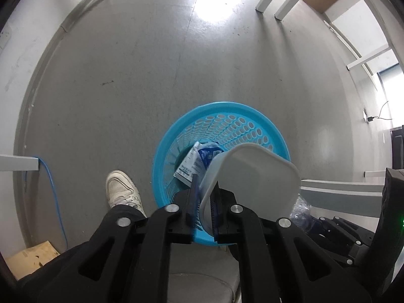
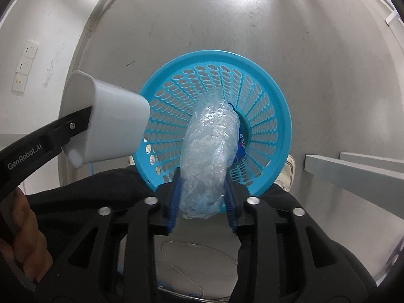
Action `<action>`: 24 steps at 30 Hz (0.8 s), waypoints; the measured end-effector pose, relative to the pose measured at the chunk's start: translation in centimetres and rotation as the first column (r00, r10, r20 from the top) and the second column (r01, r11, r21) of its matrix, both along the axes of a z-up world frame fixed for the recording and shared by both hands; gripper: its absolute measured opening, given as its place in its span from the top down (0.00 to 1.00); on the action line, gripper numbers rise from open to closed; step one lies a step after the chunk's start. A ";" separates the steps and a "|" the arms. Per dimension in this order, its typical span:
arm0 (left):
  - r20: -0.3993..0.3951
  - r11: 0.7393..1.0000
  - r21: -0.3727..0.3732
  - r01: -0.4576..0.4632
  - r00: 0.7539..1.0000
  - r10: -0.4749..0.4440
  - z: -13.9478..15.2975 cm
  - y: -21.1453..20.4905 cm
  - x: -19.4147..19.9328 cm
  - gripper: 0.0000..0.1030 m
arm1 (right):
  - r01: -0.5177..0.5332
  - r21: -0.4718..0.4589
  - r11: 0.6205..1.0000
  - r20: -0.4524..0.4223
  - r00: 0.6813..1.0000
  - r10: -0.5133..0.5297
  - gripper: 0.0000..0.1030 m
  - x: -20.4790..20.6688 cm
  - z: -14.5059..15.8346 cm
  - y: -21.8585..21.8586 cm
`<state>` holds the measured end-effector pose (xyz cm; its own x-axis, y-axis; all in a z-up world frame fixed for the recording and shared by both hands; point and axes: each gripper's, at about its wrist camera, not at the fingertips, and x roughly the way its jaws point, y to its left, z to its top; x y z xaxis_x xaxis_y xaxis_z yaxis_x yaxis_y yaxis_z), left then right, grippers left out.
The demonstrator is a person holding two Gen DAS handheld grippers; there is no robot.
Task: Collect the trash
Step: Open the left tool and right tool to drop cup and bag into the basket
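Left hand-held gripper (image 1: 203,199) pinches the white tub's (image 1: 252,179) wall, right hand-held gripper (image 2: 203,202) clamps the plastic bag (image 2: 209,156); both should centre over the blue basket (image 2: 282,106) before releasing.

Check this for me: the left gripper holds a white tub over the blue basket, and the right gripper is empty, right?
Not quite. The right gripper is not empty: the right wrist view shows its jaws shut on a clear plastic wad. The left gripper does hold the white tub over the blue basket.
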<state>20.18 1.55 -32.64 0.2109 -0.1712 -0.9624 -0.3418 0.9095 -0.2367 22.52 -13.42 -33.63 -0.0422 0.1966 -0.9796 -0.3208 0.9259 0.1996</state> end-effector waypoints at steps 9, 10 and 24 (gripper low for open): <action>0.054 0.997 -0.021 -0.071 0.996 0.072 0.9 0.9 -0.3 0.58 | 0.019 0.011 1.000 -0.002 1.000 -0.019 0.54 -0.1 0.2 -0.2; 0.054 0.997 -0.018 -0.075 0.996 0.075 1.1 1.0 -0.4 0.58 | 0.017 0.011 1.000 0.000 1.000 -0.017 0.54 -0.4 0.4 -0.2; 0.111 0.993 0.026 -0.112 0.988 0.109 5.4 1.4 -6.5 0.58 | -0.036 0.052 0.998 0.149 0.988 0.028 0.53 -6.4 6.9 -1.7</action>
